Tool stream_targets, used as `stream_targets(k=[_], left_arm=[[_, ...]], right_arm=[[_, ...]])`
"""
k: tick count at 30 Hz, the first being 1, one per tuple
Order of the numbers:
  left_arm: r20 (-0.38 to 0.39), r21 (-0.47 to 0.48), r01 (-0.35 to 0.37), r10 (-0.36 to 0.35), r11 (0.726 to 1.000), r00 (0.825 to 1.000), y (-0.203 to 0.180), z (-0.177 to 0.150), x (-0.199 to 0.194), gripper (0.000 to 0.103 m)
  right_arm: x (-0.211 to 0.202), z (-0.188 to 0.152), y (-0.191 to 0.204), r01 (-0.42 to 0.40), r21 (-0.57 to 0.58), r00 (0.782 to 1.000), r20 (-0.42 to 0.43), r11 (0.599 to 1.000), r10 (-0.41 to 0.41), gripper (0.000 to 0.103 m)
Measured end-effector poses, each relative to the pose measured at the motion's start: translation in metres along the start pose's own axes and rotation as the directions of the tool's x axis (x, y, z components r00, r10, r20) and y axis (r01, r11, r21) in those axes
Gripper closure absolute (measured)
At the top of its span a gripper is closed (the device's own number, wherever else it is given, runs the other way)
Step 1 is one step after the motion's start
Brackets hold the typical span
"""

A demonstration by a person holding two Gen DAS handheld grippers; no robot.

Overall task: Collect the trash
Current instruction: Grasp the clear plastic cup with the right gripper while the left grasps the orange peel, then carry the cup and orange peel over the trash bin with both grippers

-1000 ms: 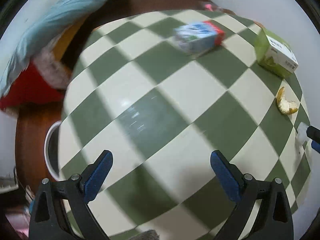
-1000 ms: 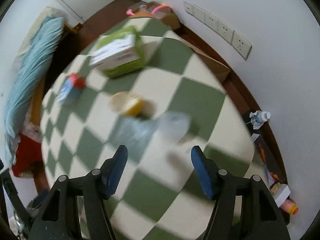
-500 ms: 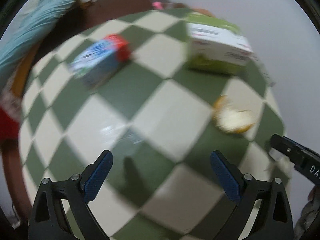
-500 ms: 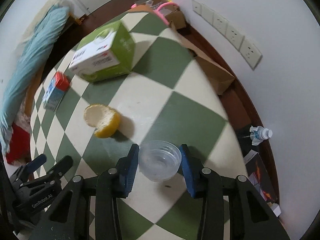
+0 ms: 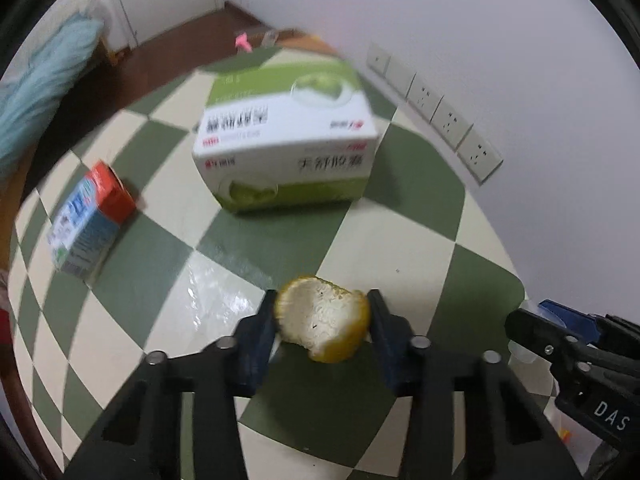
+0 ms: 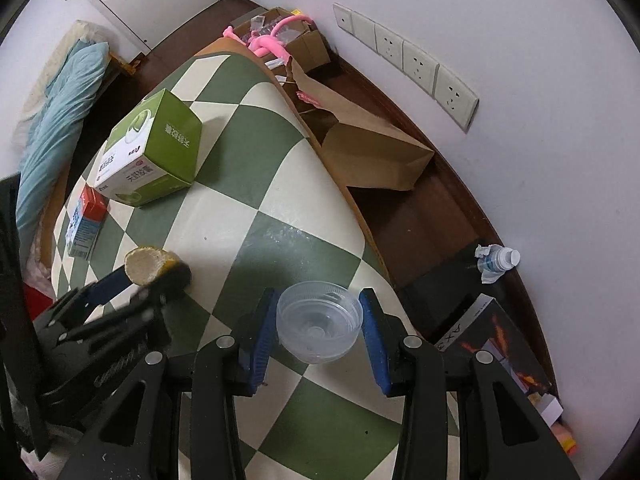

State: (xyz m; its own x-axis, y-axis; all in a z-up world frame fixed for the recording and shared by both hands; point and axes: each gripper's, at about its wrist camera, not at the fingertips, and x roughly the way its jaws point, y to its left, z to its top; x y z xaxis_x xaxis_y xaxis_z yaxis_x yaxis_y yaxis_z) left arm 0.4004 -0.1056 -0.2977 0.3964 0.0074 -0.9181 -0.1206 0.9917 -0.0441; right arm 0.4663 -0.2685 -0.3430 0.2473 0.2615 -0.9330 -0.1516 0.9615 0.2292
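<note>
A clear plastic cup (image 6: 319,327) is clamped in the right claw (image 6: 318,334) at lower centre. At lower left, a citrus peel (image 6: 150,265) is gripped by the left claw (image 6: 158,276) on the checkered desk (image 6: 256,208).

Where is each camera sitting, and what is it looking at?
Left wrist: sits on the left gripper, looking down along its jaws, which have just been closing on the peel; the right gripper pokes in at right.
Right wrist: sits on the right gripper, looking down at the clear cup in its jaws; the left gripper shows at left.
Both see: the checkered table, green box, small carton, peel.
</note>
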Motion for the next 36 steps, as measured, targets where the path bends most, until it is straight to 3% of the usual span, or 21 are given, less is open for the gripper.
stream_targets(k=[5,16,27,36], left_arm=[[0.016,0.009,-0.027,0.027,1.000,1.000,0.002,-0.011,-0.012,0.076],[0.106,-0.101,-0.084,0.095,0.991,0.990,0.061,-0.029,-0.079,0.076],[0.259,-0.232,-0.109,0.169,0.967,0.951,0.132,-0.067,-0.205,0.076],[0.321,-0.339,-0.142,0.256,0.930,0.912,0.208,-0.115,-0.285,0.076]], right_arm=[[-0.004,-0.002,0.007,0.006,-0.022,1.000,0.008,1.000,-0.006,0.060],[-0.030,-0.019,0.039,-0.014,-0.092,0.999,0.043,0.996,0.018,0.060],[-0.100,-0.047,0.114,-0.103,-0.224,0.985,0.112,0.969,0.131,0.060],[-0.159,-0.089,0.218,-0.191,-0.375,0.958,0.130,0.907,0.256,0.060]])
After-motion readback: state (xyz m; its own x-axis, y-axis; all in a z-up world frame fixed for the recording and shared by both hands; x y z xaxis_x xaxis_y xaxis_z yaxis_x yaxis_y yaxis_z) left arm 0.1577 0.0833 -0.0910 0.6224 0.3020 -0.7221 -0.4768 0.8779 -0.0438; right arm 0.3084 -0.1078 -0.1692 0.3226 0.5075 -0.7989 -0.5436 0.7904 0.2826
